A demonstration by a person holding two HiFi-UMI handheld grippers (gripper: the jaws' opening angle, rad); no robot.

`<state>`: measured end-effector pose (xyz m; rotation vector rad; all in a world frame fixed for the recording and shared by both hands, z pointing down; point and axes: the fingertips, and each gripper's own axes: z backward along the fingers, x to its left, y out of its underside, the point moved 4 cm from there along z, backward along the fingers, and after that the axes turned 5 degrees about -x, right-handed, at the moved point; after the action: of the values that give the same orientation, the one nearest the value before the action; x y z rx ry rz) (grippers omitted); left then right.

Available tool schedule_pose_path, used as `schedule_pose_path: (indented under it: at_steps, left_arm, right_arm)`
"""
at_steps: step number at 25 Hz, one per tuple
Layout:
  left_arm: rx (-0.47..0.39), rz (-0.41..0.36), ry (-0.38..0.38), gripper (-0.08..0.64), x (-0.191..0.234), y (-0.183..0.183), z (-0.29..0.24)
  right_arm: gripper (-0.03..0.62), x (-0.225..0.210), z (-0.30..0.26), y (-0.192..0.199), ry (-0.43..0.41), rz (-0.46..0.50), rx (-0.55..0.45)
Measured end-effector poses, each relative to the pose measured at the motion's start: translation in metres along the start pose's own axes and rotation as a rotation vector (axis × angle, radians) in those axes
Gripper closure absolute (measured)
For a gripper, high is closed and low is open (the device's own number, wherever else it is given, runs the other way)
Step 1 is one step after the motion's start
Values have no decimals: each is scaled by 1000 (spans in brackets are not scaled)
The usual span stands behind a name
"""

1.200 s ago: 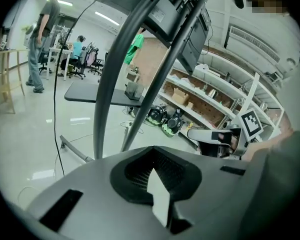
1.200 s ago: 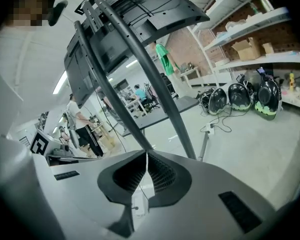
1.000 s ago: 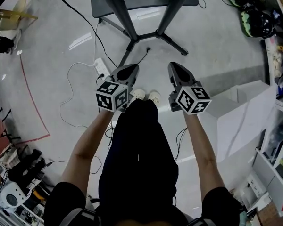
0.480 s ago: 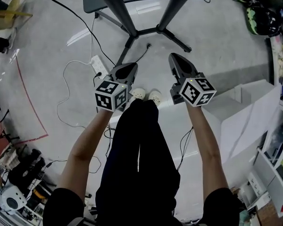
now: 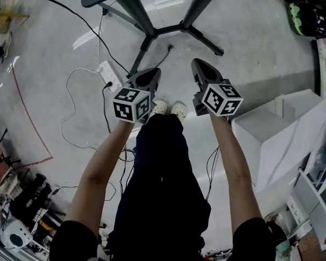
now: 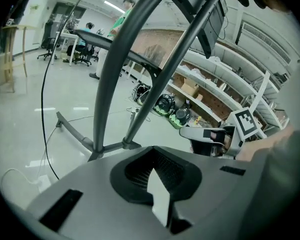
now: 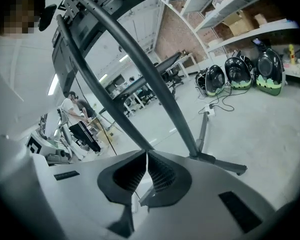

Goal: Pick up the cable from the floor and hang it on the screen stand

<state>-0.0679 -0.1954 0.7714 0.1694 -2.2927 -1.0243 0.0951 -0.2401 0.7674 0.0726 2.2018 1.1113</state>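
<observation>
The screen stand's dark legs point(image 5: 152, 32) meet on the grey floor just ahead of me, and its poles point(image 6: 115, 69) point(image 7: 160, 94) rise close in front of both grippers. A thin black cable point(image 5: 70, 16) runs over the floor from the upper left toward the stand's base. A short black lead with a plug point(image 5: 167, 53) lies by the legs. My left gripper point(image 5: 146, 74) point(image 6: 153, 168) is shut with nothing in it. My right gripper point(image 5: 199, 64) point(image 7: 147, 156) is shut and holds nothing too. Both hover side by side above the floor, short of the cables.
A white power strip point(image 5: 110, 75) with a looping white cord point(image 5: 70, 110) lies left of the left gripper. White boxes point(image 5: 271, 129) stand at the right, helmets point(image 5: 307, 18) at the upper right. My white shoes point(image 5: 168, 109) are below the grippers. More black leads point(image 5: 209, 167) lie beside my legs.
Both grippers have sunk toward the floor together, still side by side and shut. The stand's base and the power strip now sit higher in the head view.
</observation>
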Motion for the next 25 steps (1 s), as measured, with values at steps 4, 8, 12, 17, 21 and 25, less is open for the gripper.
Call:
schedule_pose_path:
  at_steps: [4,8,12,17,21,25]
  left_arm:
    - [7,4,20,552,15,25,-27]
    - [17,-5,6,552,35,51,-59]
    - [29,-1,-3,552,56,79,-89]
    - [67,-31,-6,552,82,115,-125]
    - [77,-31,-10,552,105,139,-154]
    - [89,-45,-4,552,126,159,-183]
  right_arm:
    - [565,-16,-16,28,-10,37,32]
    - [565,-39,-35,54,-15,10,42]
    - [565,-65,-60,85,-25,42,79]
    - [565,-98,-93,122,-26,32,113]
    - [565,-118,-119,155,-68,80,184]
    - [565,-136,-145,181,-112,170,239]
